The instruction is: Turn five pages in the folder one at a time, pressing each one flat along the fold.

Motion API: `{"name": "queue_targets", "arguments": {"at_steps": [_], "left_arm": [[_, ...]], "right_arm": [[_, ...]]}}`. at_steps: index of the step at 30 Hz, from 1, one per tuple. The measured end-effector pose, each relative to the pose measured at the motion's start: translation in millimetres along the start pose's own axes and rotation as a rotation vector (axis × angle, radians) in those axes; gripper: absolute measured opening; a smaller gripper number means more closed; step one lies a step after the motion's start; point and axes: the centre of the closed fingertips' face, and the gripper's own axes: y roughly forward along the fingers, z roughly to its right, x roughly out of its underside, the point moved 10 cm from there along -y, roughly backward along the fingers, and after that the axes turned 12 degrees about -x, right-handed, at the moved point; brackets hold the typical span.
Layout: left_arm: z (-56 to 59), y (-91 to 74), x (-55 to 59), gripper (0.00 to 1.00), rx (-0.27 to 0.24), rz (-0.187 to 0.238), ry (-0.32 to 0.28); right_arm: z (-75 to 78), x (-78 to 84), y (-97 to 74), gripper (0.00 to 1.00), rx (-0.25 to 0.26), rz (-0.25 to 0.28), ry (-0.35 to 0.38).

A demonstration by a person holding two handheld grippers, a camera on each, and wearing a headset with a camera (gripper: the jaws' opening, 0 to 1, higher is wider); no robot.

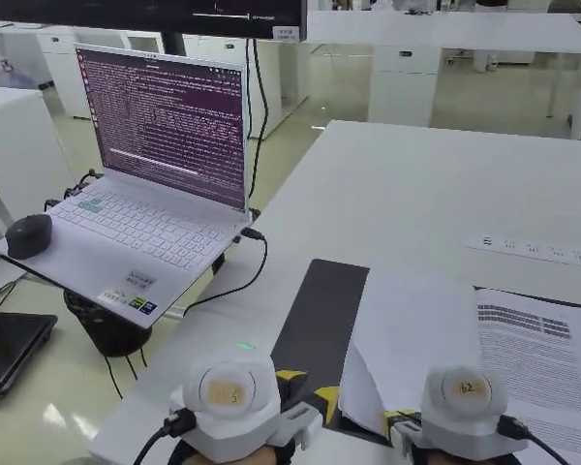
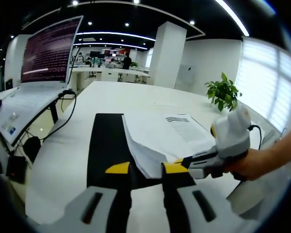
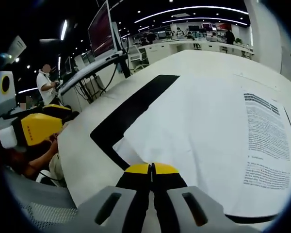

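Folder (image 1: 320,320): black, lying open on white table (image 1: 416,184), close to the near edge, just ahead of both grippers. L cover is bare.
Page (image 1: 407,334): white, blank side facing up, raised & curved over the fold. Its near corner is off the cover and the rest arches toward the R half.
Printed sheet (image 1: 537,358): flat on folder's R half, dark text block near the top, L part hidden under the raised page.
Right gripper (image 3: 152,170): jaws pressed together, no gap betw. the yellow tips, pinching the page's near edge. In left gripper view its tip meets the page's lower corner, w/ a hand (image 2: 254,162) round its body.
Left gripper (image 2: 146,168): jaws apart, nothing betw. them. Yellow tips sit over the near end of the black cover, just L of the raised page. Contact w/ cover: can't tell.
Grippers, relation: side by side at the table's near edge, close together, not touching.
Laptop (image 1: 165,165): white, on a raised stand L of the table, lid open, screen full of text lines. A black cable runs from its R side.
Mouse (image 1: 29,235): black, at the laptop's L front corner.
Plant (image 2: 223,94): green, leafy, far R in left gripper view, well apart from the folder.
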Motion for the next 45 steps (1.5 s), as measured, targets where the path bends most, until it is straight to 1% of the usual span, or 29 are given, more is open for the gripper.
{"name": "queue_targets", "arguments": {"at_steps": [3, 4, 5, 6, 7, 8, 10, 13, 15, 17, 19, 22, 23, 26, 27, 29, 32, 33, 35, 36, 39, 41, 42, 45], "left_arm": [[-0.5, 0.0, 0.1, 0.23, -0.003, -0.001, -0.001], [-0.7, 0.1, 0.1, 0.23, -0.004, -0.003, 0.000], [-0.8, 0.2, 0.2, 0.23, -0.005, -0.005, 0.001], [-0.7, 0.5, 0.5, 0.23, -0.005, -0.007, 0.002], [-0.6, 0.8, 0.8, 0.23, -0.005, -0.009, 0.005], [-0.4, 1.3, 1.3, 0.23, -0.005, -0.014, 0.009], [-0.3, 2.0, 1.7, 0.23, -0.005, -0.018, 0.012], [-0.1, 3.5, 2.5, 0.23, -0.004, -0.027, 0.021], [0.4, 4.4, 2.8, 0.23, -0.002, -0.031, 0.025], [1.2, 5.9, 3.5, 0.23, 0.002, -0.037, 0.036], [2.2, 7.6, 4.1, 0.23, 0.005, -0.044, 0.047], [4.3, 11.0, 5.2, 0.23, 0.013, -0.051, 0.062], [5.4, 13.1, 6.1, 0.23, 0.017, -0.059, 0.073], [9.1, 19.1, 8.1, 0.23, 0.035, -0.078, 0.116], [10.5, 20.3, 8.4, 0.23, 0.040, -0.084, 0.129], [13.8, 26.0, 9.5, 0.23, 0.053, -0.096, 0.166], [18.0, 35.8, 11.2, 0.23, 0.072, -0.113, 0.194], [19.8, 39.8, 11.4, 0.23, 0.076, -0.118, 0.209], [23.1, 44.5, 11.4, 0.23, 0.087, -0.122, 0.216], [25.3, 48.4, 11.7, 0.23, 0.092, -0.125, 0.223], [29.1, 58.7, 13.8, 0.23, 0.103, -0.141, 0.249], [31.9, 66.1, 15.9, 0.24, 0.108, -0.145, 0.267], [32.9, 68.9, 16.8, 0.24, 0.110, -0.147, 0.271], [36.1, 79.8, 20.2, 0.25, 0.105, -0.160, 0.282]], "right_arm": [[0.2, 2.1, 3.9, 0.00, 0.010, -0.012, -0.037], [1.1, 2.3, 4.5, 0.00, 0.014, -0.016, -0.058], [1.5, 2.2, 4.8, 0.00, 0.019, -0.024, -0.093], [-0.3, 2.6, 5.0, 0.00, 0.018, -0.030, -0.116], [-0.5, 2.8, 5.3, 0.01, 0.018, -0.033, -0.122], [-1.1, 3.0, 5.8, 0.01, 0.021, -0.042, -0.150], [-2.7, 3.4, 6.7, 0.02, 0.023, -0.053, -0.181], [-3.0, 3.6, 7.8, 0.03, 0.019, -0.056, -0.213], [-3.6, 3.5, 7.3, 0.06, 0.006, -0.050, -0.208], [-4.9, 3.7, 6.8, 0.08, -0.011, -0.052, -0.227], [-5.8, 4.1, 5.1, 0.09, -0.013, -0.058, -0.255], [-5.1, 5.1, 1.9, 0.09, -0.031, -0.046, -0.237], [-5.5, 5.1, 0.1, 0.09, -0.045, -0.029, -0.216], [-5.7, 4.9, -5.9, 0.10, -0.054, 0.013, -0.188], [-5.2, 4.8, -7.5, 0.09, -0.054, 0.019, -0.185], [-3.5, 4.2, -12.0, 0.09, -0.056, 0.048, -0.169], [0.0, 3.7, -18.2, 0.09, -0.051, 0.073, -0.140], [1.5, 3.0, -20.3, 0.09, -0.057, 0.092, -0.120], [4.1, 2.9, -23.8, 0.10, -0.052, 0.105, -0.099], [6.4, 2.4, -25.8, 0.10, -0.046, 0.120, -0.086], [11.3, 1.4, -31.3, 0.08, -0.028, 0.135, -0.072], [14.8, 0.5, -36.1, 0.07, -0.019, 0.159, -0.051], [17.0, 0.0, -38.2, 0.08, -0.018, 0.184, -0.030], [24.5, 1.2, -43.5, 0.07, 0.000, 0.194, -0.013]]}}
